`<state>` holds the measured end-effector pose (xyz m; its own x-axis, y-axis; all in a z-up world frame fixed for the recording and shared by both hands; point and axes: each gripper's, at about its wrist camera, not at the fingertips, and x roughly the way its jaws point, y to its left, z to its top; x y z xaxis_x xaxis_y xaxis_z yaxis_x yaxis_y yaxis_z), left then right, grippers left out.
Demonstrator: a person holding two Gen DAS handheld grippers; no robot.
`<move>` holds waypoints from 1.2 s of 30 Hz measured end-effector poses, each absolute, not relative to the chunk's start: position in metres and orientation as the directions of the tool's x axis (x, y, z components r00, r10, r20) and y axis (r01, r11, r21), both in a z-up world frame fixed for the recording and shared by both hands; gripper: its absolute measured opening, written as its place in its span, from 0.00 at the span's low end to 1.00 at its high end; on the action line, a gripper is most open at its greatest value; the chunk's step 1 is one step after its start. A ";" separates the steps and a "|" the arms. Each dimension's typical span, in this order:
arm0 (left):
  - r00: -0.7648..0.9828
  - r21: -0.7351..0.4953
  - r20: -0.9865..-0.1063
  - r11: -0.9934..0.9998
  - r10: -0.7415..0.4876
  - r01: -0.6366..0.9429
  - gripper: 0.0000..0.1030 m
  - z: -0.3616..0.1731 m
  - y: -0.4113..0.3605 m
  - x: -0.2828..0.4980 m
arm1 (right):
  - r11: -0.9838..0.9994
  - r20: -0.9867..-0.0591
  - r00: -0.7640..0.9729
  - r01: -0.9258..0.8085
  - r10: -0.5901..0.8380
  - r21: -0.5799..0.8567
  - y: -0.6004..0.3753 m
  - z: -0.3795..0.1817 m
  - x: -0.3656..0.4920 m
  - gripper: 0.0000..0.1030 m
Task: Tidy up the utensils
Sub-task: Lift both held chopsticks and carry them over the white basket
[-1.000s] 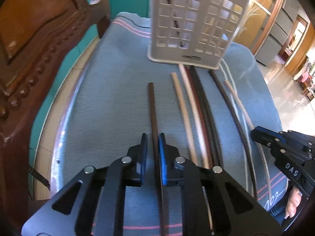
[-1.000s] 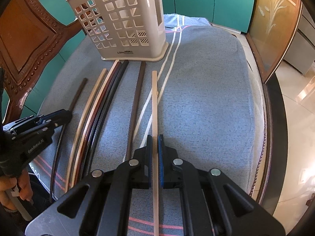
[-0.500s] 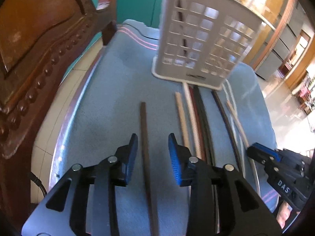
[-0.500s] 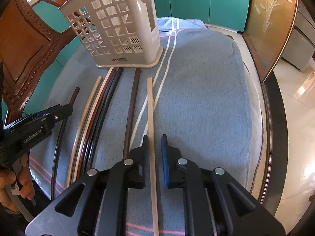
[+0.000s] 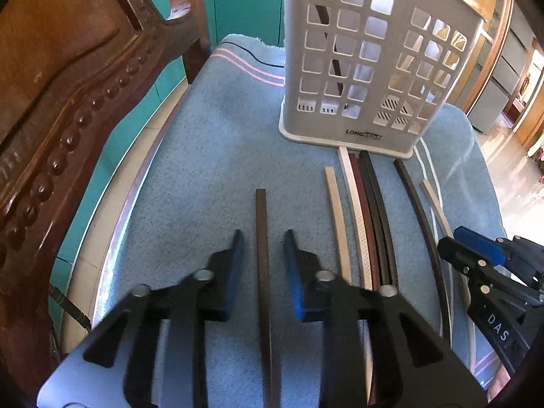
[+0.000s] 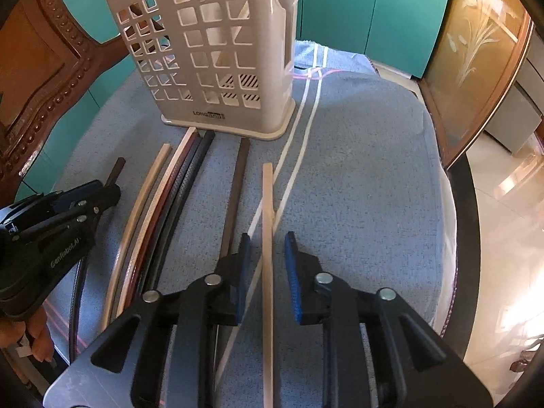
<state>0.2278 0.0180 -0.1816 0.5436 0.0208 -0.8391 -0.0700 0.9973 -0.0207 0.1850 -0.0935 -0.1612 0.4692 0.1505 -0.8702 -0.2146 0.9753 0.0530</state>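
Several chopsticks lie side by side on a blue-grey cloth. My left gripper (image 5: 262, 238) is open, its jaws either side of a dark brown chopstick (image 5: 261, 224) that lies on the cloth. My right gripper (image 6: 267, 241) is open, its jaws either side of a light wooden chopstick (image 6: 268, 204) on the cloth. A white slotted utensil holder (image 5: 370, 57) stands upright at the far end; it also shows in the right wrist view (image 6: 210, 51), with a dark stick inside. Between the two grippers lie tan, white, maroon and black chopsticks (image 5: 360, 204).
A carved wooden chair back (image 5: 61, 78) rises at the left of the table. The cloth (image 6: 360, 170) covers a round table whose dark rim (image 6: 465, 204) curves at the right. Teal cabinets (image 6: 374, 10) stand behind. The right gripper shows in the left wrist view (image 5: 489, 272).
Both grippers have opened and let go of their chopsticks, which now lie on the cloth. Both views have drawn nearer to the utensil holder.
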 end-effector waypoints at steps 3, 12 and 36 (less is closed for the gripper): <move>0.544 -0.025 -0.839 0.997 0.016 -0.068 0.07 -0.181 0.014 0.229 | 0.973 -0.866 0.467 -0.216 0.179 0.085 -0.097 -0.162 0.183 0.06; 0.679 -0.046 -0.734 0.999 -0.024 -0.014 0.07 -0.130 0.006 0.197 | 0.965 -0.761 0.596 -0.206 0.257 0.165 -0.119 -0.113 0.164 0.06; 0.991 -0.409 -0.046 0.908 -0.122 0.093 0.07 0.107 0.069 0.173 | 0.877 -0.248 0.882 -0.290 0.400 0.382 -0.163 0.122 0.176 0.06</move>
